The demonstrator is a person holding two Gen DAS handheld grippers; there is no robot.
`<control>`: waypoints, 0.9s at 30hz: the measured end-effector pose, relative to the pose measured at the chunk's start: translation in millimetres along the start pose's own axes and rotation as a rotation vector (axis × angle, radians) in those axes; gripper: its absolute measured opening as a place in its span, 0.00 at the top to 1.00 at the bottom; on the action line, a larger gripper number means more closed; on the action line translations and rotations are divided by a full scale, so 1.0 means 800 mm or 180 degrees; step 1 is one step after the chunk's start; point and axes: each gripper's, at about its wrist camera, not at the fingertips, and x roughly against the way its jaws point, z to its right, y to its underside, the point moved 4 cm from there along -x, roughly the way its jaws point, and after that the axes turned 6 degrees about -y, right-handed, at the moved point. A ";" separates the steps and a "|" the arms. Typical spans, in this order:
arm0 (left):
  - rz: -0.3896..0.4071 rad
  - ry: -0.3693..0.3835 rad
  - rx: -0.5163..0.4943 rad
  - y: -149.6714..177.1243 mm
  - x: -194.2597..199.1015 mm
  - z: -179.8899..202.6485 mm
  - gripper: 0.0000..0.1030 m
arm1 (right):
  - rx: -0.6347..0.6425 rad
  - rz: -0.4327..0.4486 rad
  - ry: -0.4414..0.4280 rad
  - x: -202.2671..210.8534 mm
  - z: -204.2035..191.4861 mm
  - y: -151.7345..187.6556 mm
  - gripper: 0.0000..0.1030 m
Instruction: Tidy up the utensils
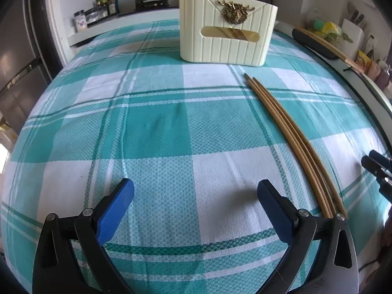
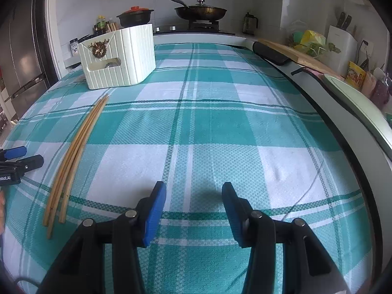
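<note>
Bamboo chopsticks (image 1: 297, 144) lie loose, near holder (image 1: 226, 28) — left gripper (image 1: 196, 202), right gripper (image 2: 193, 204) both spread, empty, prob. lining up a pick.

Two wrist fisheyes, low over checked tablecloth (image 1: 156, 127), angled down toward stove, sharing chopsticks (image 1: 289, 132)

Loose bamboo chopsticks (image 1: 291, 132) flat on checked cloth, near cream holder (image 1: 226, 28) with more upright.

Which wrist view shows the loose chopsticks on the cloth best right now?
The right wrist view: the chopsticks lie whole, tip to tip, on the checked cloth. In the left wrist view their near ends disappear behind the left gripper's arm.
</note>
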 end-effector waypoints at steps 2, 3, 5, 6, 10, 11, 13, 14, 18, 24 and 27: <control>-0.0004 0.0127 0.0098 -0.004 0.005 0.006 0.02 | -0.0001 0.0003 0.0008 0.000 0.000 0.000 0.53; -0.0022 0.0238 0.0152 -0.006 0.008 0.012 0.02 | -0.0004 0.0011 0.0014 0.001 0.000 0.000 0.53; -0.0046 0.0382 0.0185 -0.012 0.011 0.027 0.02 | -0.0009 0.0023 0.0014 0.002 0.001 -0.001 0.53; -0.0055 0.0406 0.0156 -0.016 0.011 0.037 0.02 | -0.0011 0.0024 0.0010 0.002 0.001 -0.001 0.53; -0.0049 0.0289 -0.0042 -0.025 0.003 0.073 0.02 | -0.0022 0.0045 0.0001 0.004 0.002 -0.001 0.53; -0.0038 0.0248 -0.0080 -0.026 0.001 0.077 0.02 | -0.0024 0.0054 0.0000 0.004 0.002 -0.001 0.53; -0.0033 0.0117 -0.0157 -0.026 -0.004 0.086 0.02 | -0.0032 0.0073 -0.0004 0.006 0.002 -0.001 0.53; -0.0042 0.0074 -0.0181 -0.026 -0.006 0.087 0.02 | -0.0036 0.0079 -0.0006 0.006 0.003 -0.001 0.53; -0.0038 0.0045 -0.0177 -0.024 -0.009 0.083 0.01 | -0.0048 0.0080 -0.0021 0.006 0.003 -0.002 0.53; -0.0100 0.0020 -0.0098 -0.022 -0.016 0.072 0.01 | -0.0049 0.0085 -0.0014 0.006 0.003 -0.001 0.53; -0.0088 0.0052 -0.0114 -0.022 -0.015 0.073 0.04 | -0.0039 0.0081 -0.0017 0.005 0.002 -0.002 0.53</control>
